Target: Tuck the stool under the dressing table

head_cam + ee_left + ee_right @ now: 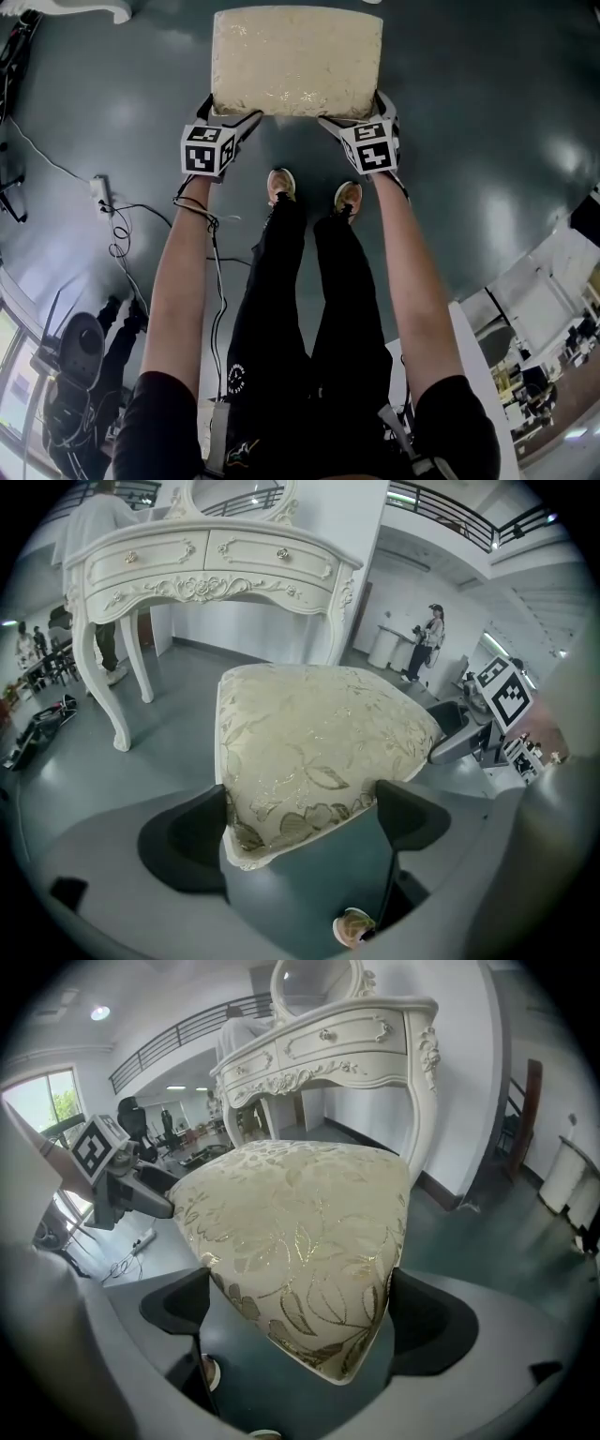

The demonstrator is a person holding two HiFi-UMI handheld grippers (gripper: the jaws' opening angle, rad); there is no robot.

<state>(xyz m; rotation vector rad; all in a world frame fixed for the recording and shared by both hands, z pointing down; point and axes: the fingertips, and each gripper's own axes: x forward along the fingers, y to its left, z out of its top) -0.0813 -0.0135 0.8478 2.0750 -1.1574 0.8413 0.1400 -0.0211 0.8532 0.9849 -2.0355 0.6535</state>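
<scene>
The stool's cream seat with gold leaf pattern (296, 61) fills the top middle of the head view. My left gripper (242, 120) is shut on its near left corner, my right gripper (333, 123) on its near right corner. In the left gripper view the cushion (319, 733) lies between both jaws of the left gripper (300, 819), and the white carved dressing table (206, 564) stands beyond it. The right gripper view shows the same stool corner (300, 1213) pinched in the right gripper (300, 1314), with the dressing table (347, 1044) behind. The stool's legs are hidden.
A power strip with loose cables (100, 192) lies on the dark floor at the left. The person's feet (281, 183) stand just behind the stool. A person (431, 639) stands far off near a white counter. Someone in white (98, 517) is behind the table.
</scene>
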